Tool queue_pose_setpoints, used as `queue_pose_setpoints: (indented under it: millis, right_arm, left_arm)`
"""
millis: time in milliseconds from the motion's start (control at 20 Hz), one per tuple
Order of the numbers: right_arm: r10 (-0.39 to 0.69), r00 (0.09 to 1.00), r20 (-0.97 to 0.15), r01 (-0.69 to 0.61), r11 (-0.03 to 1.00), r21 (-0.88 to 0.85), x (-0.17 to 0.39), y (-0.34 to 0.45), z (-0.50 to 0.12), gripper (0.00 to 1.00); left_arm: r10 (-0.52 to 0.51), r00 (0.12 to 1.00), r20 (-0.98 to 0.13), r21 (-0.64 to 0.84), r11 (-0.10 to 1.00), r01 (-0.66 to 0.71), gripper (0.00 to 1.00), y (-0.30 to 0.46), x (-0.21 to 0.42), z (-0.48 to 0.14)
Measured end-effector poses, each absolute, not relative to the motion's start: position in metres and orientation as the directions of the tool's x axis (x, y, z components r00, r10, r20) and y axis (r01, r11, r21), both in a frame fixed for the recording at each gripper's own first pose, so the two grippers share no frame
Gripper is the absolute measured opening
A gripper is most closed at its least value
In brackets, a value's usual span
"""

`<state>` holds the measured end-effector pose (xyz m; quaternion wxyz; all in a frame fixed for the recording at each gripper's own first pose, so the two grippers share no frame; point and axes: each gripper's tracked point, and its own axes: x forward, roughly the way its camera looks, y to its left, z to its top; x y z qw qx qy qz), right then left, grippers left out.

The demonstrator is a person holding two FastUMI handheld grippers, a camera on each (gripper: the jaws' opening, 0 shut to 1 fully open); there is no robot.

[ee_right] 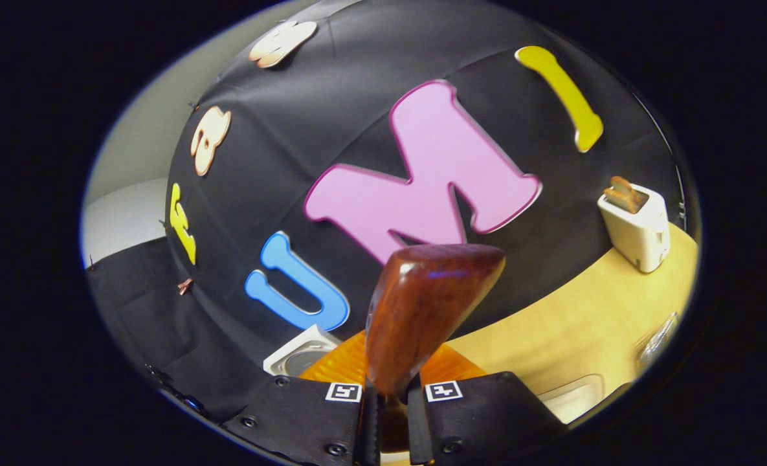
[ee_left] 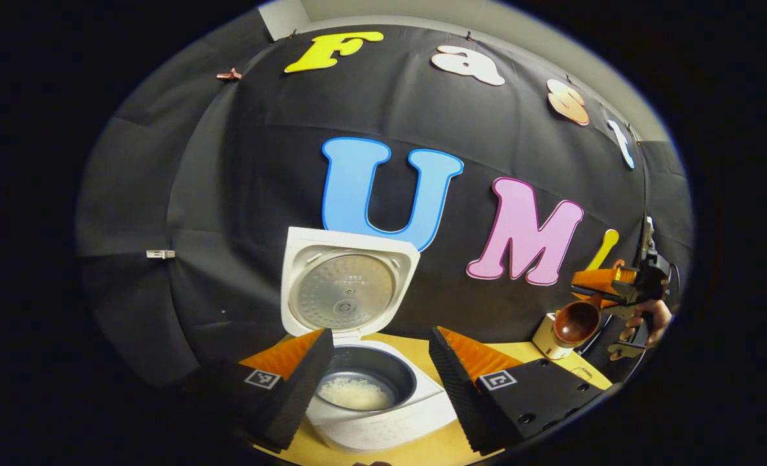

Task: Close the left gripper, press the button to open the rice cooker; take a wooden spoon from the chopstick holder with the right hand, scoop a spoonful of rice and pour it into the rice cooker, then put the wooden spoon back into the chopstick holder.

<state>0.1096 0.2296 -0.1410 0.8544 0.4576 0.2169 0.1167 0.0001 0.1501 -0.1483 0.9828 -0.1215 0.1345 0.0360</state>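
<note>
Above the wooden table (ee_right: 590, 323), right gripper (ee_right: 393, 388) jaws clench the wooden spoon (ee_right: 422, 310); left gripper (ee_left: 377, 375) jaws gape.

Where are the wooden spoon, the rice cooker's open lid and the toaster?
wooden spoon (ee_right: 428, 304), right gripper view, on its handle.
rice cooker's open lid (ee_left: 347, 291), left gripper view, on its inner metal plate.
toaster (ee_right: 639, 230), right gripper view, on its white side.

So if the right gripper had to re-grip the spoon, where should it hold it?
Probably on the handle, as now: the right gripper clamps the spoon by its narrow handle end, leaving the wide bowl free. Come from the handle end, away from the bowl.
</note>
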Motion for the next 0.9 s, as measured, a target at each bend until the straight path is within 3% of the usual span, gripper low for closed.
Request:
queue_pose_setpoints:
  millis: [450, 900]
  right_arm:
    - [0.227, 0.898, -0.376, 0.087, 0.748, 0.658, 0.084, 0.058, -0.204, 0.21]
    - [0.150, 0.835, -0.529, 0.162, 0.851, 0.499, 0.059, -0.006, -0.314, 0.21]
  left_arm:
    - [0.078, 0.954, -0.289, -0.228, 0.962, -0.147, 0.95, 0.110, 0.011, -0.136]
    - [0.108, 0.947, -0.302, -0.154, 0.975, -0.161, 0.95, 0.083, 0.010, -0.121]
